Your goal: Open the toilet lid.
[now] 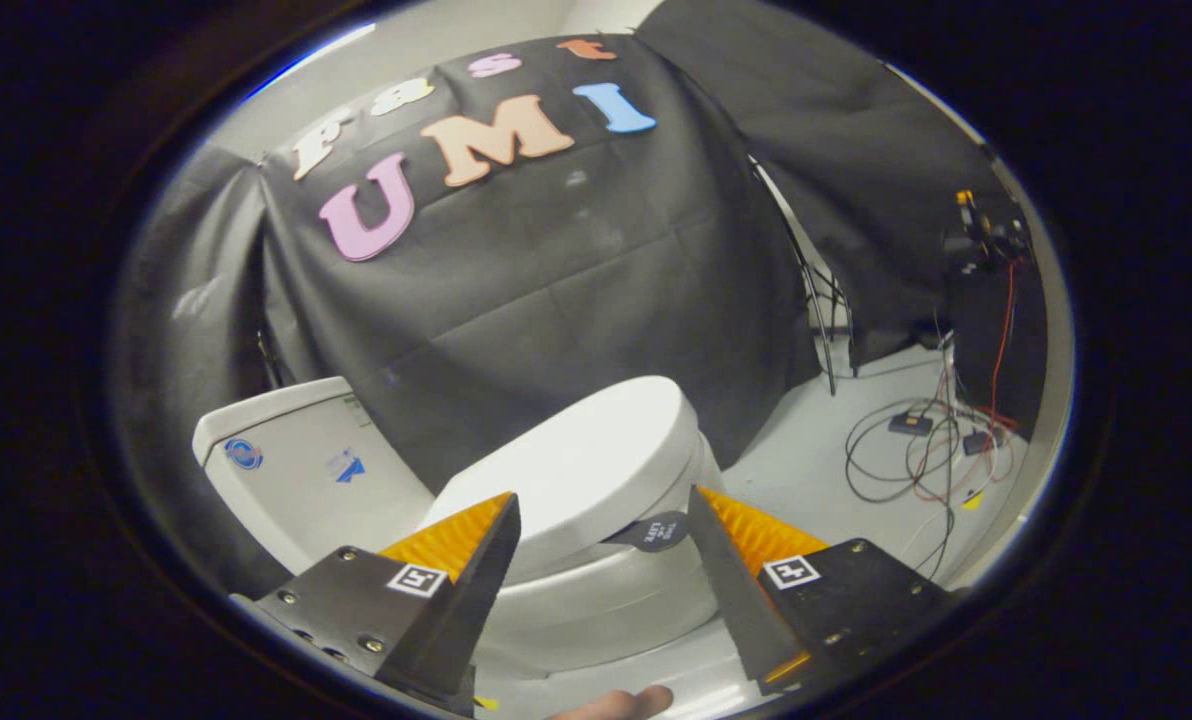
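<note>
Tank [291,470]: stands left of the toilet lid, against the black cloth wall.
Toilet lid [586,460]: closed flat on the bowl [606,600], a small dark tab [656,531] at its near edge.
Hand-held gripper [604,515]: fingers spread wide, holding nothing, the lid's front edge between them.
Cables [921,455]: loose on the floor right of the lid.
</note>
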